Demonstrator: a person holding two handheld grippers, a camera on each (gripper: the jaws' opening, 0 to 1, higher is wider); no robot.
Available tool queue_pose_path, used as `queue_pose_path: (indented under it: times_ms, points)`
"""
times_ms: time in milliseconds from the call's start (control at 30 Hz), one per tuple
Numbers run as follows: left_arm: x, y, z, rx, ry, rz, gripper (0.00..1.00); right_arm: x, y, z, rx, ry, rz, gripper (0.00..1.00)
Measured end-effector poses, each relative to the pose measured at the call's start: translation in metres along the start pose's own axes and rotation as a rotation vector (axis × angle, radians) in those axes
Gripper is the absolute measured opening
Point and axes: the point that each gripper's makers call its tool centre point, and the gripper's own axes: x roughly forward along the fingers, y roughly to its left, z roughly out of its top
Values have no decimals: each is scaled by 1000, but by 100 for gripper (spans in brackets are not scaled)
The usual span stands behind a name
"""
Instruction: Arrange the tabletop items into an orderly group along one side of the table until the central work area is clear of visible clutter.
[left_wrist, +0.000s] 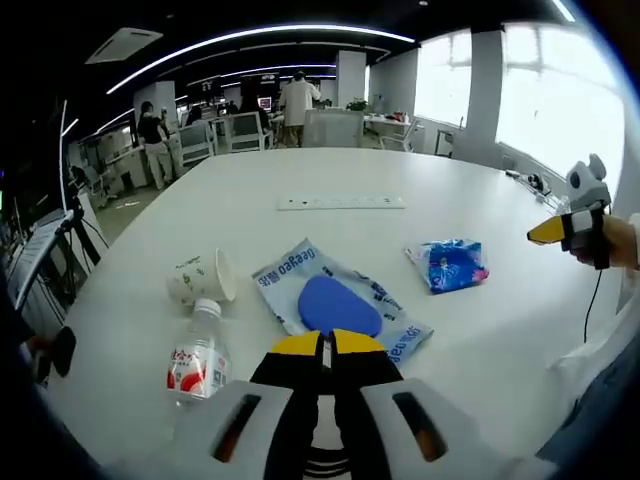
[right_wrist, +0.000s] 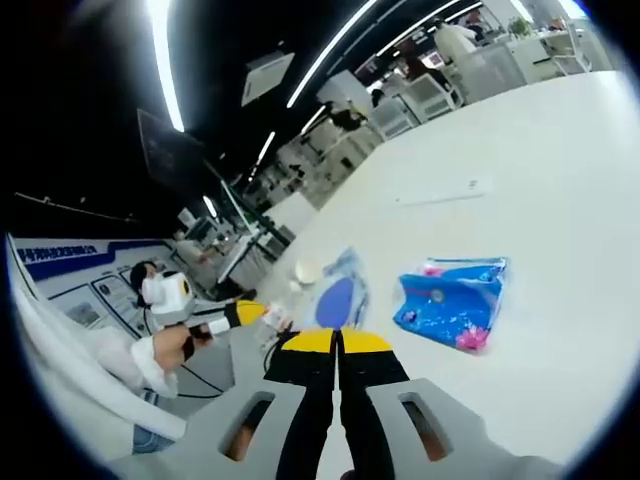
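Note:
On the white table (left_wrist: 300, 180) a blue oval pad (left_wrist: 338, 304) rests on a blue-and-white packet (left_wrist: 300, 275). My left gripper (left_wrist: 325, 343) hovers just in front of the pad, jaws together with nothing between them. A paper cup (left_wrist: 203, 277) lies on its side to the left, and a small water bottle (left_wrist: 198, 360) lies nearer. A blue snack bag (left_wrist: 448, 264) sits to the right. My right gripper (left_wrist: 552, 231) hangs beyond the table's right edge, held by a hand. In the right gripper view, the right gripper (right_wrist: 338, 342) is shut above the table, with the snack bag (right_wrist: 450, 300) and pad (right_wrist: 337, 298) ahead.
A white power strip (left_wrist: 341, 203) lies flat further back on the table. Office chairs and people stand past the far edge. In the right gripper view a hand holds my left gripper (right_wrist: 240, 315) at the left, near the cup (right_wrist: 306, 271).

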Motion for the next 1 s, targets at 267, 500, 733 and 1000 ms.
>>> queue_pose_path:
  times_ms: [267, 500, 733, 1000]
  points:
    - [1, -18, -47, 55, 152, -72, 32, 4, -8, -17, -22, 47, -37, 12]
    - [-2, -38, -90, 62, 282, -110, 53, 3, -23, -34, -78, 94, -111, 48]
    - [5, -44, -109, 51, 335, -124, 67, -2, -35, -44, -70, 125, -164, 84]
    - [10, -33, -119, 41, 362, -88, 59, -11, -33, -54, -52, 138, -151, 82]
